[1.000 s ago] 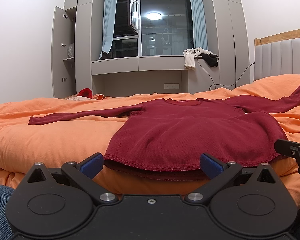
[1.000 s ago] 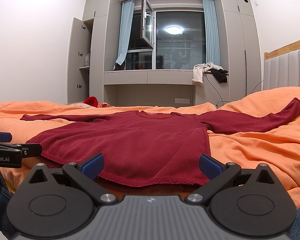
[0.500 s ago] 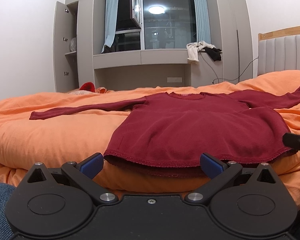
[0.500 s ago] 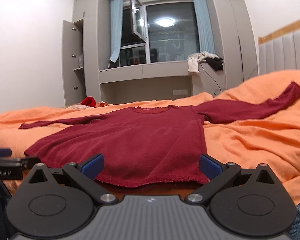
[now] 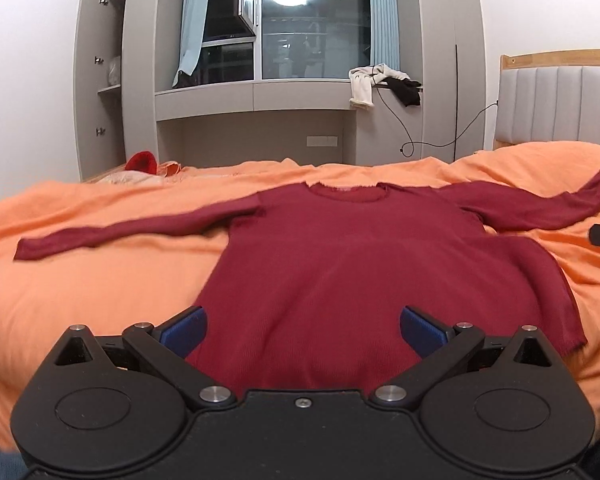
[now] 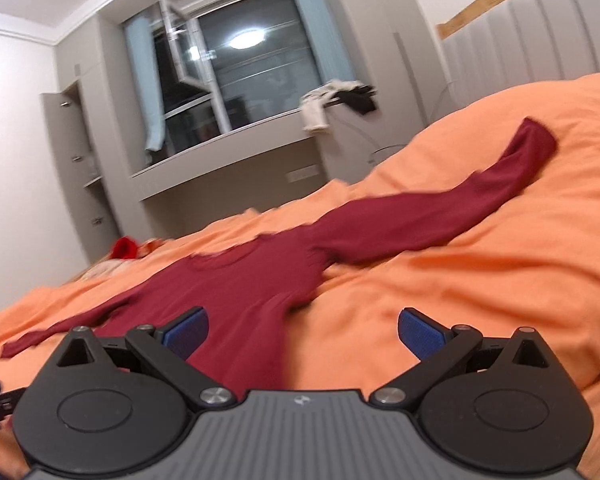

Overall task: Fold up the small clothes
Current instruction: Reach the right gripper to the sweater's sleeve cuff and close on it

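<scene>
A dark red long-sleeved top (image 5: 360, 264) lies flat on the orange bedspread (image 5: 80, 292), both sleeves spread out to the sides. My left gripper (image 5: 302, 326) hovers open over the top's lower body, nothing between its blue pads. My right gripper (image 6: 302, 330) is open too, tilted, above the top's right side edge and the bedspread (image 6: 480, 264). The right sleeve (image 6: 440, 216) runs up toward the headboard in the blurred right wrist view. A tip of the right gripper shows at the right edge of the left wrist view.
A padded headboard (image 5: 560, 108) rises at the right. Beyond the bed stand grey cabinets, a window and a ledge with white and black clothes (image 5: 384, 84). A red item (image 5: 142, 160) lies at the bed's far left edge.
Both grippers have moved forward and up over the top; its hem has passed under the left gripper. The right gripper has swung right and tilted, blurring its view.
</scene>
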### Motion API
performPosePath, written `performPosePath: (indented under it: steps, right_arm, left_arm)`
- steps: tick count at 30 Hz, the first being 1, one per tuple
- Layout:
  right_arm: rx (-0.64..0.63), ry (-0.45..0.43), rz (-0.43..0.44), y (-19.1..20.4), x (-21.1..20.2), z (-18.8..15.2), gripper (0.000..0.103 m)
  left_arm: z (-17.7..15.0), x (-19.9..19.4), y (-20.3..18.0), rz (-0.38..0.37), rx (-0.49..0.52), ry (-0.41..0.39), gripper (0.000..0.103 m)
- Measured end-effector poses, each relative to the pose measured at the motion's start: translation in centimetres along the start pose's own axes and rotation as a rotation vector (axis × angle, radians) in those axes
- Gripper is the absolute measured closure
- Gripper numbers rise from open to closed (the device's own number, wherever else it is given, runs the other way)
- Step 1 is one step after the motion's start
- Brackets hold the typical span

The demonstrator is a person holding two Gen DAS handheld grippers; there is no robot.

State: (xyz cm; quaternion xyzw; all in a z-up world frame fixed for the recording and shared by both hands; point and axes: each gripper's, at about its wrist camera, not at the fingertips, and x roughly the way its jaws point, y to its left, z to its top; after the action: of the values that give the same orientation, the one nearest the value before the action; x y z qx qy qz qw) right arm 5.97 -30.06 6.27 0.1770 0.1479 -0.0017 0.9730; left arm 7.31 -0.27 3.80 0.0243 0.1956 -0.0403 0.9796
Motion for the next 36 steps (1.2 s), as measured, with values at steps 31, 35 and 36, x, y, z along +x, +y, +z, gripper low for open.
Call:
performPosePath:
  steps: [31, 35, 36]
  right_arm:
    - [0.339, -0.197, -0.505, -20.5, 17.4, 9.2, 0.011]
    - [0.312, -0.2, -0.538, -20.8, 19.1, 9.0, 0.032]
    - [0.318, -0.195, -0.554, -21.0, 19.5, 9.0, 0.035]
  left_arm:
    - [5.4, 19.2, 0.6, 0.027, -0.013, 0.126, 0.001]
    - [4.9, 19.4, 0.9, 0.025, -0.031, 0.142, 0.001]
    - [4.9, 19.4, 0.9, 0.026, -0.032, 0.143, 0.0]
